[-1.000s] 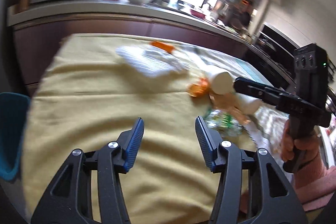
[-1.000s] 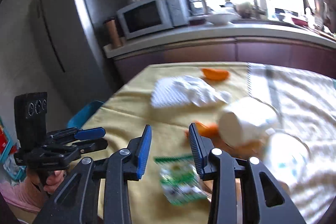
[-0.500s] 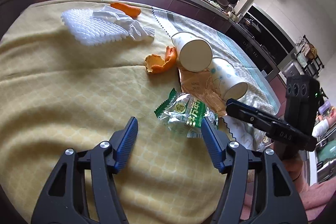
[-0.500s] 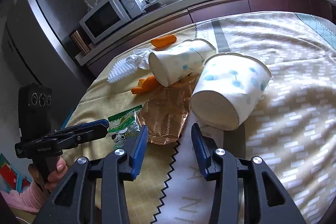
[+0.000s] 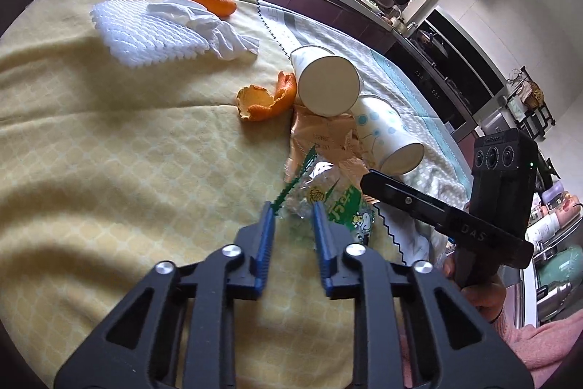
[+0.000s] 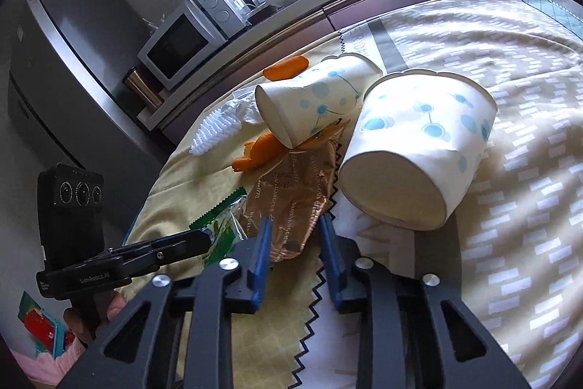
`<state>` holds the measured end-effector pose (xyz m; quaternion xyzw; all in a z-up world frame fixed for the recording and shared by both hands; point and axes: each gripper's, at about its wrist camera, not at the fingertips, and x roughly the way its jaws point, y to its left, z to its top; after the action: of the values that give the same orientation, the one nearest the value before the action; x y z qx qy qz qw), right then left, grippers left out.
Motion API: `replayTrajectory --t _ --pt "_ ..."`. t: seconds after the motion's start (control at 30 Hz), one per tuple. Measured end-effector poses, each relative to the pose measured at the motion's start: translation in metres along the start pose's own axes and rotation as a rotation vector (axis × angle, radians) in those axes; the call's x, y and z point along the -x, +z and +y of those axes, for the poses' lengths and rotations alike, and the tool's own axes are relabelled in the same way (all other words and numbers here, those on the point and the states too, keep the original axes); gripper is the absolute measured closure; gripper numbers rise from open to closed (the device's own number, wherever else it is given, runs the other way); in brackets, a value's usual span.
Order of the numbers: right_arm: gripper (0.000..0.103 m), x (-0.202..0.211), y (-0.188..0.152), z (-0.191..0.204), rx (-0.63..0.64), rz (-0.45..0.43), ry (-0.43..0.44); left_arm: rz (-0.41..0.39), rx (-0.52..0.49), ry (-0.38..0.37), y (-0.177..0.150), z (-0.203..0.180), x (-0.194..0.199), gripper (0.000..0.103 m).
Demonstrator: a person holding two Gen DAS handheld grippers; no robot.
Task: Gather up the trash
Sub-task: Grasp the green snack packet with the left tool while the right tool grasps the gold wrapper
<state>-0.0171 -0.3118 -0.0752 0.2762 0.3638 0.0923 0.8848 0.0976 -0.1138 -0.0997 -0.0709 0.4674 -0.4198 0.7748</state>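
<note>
A crumpled green-and-clear snack wrapper [image 5: 359, 217] lies on the yellow tablecloth [image 5: 109, 152]. My left gripper [image 5: 293, 208] is closing on it, and its blue pads pinch the wrapper's upturned green edge. A brown foil wrapper [image 6: 291, 185] lies beside it, partly under two dotted paper cups [image 6: 309, 101] [image 6: 411, 148] that lie on their sides. My right gripper [image 6: 296, 221] is closing too, with the near end of the brown wrapper held between its pads. Each gripper shows from the side in the other's view: the right one [image 5: 368, 179] and the left one [image 6: 204, 239].
Orange peel [image 5: 262, 97] lies against the far cup, and another piece [image 5: 209, 2] lies near the table's far edge. A white foam net [image 5: 145, 31] and a tissue [image 5: 218, 31] are at the back left. Behind stand the counter, a microwave [image 6: 178, 42] and a fridge [image 6: 73, 61].
Both grippers came down and forward onto the trash pile, and their jaws narrowed. The green wrapper's edge now stands up between the left pads; the brown wrapper sits between the right pads.
</note>
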Motion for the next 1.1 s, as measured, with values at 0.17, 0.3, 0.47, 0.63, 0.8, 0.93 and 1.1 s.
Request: replayTrajectory --t 0.17,0.3,0.47,0.63,0.8,0.93,1.1 --pt "0.091 0.001 -0.003 0.002 -0.008 0.002 0.017 -0.016 0.0 0.013 -0.004 0.001 0.006 0.089" --pt "0.097 0.004 -0.005 0.007 0.005 -0.007 0.036 -0.039 -0.016 0.026 -0.007 0.001 0.017 0.091" --pt "0.099 0.006 -0.006 0.013 0.02 -0.005 0.058 -0.073 -0.02 0.043 -0.009 0.006 0.036 0.093" --pt "0.101 0.011 -0.005 0.022 0.045 -0.013 0.092 -0.101 -0.019 0.06 -0.013 0.013 0.055 0.096" --pt "0.101 0.014 -0.003 0.031 0.071 -0.014 0.121 -0.131 -0.009 0.074 -0.016 0.021 0.071 0.096" --pt "0.101 0.013 -0.003 0.036 0.083 -0.01 0.139 -0.153 0.001 0.087 -0.019 0.027 0.085 0.096" --pt "0.101 0.009 0.0 0.045 0.102 -0.008 0.161 -0.175 0.01 0.101 -0.024 0.034 0.098 0.097"
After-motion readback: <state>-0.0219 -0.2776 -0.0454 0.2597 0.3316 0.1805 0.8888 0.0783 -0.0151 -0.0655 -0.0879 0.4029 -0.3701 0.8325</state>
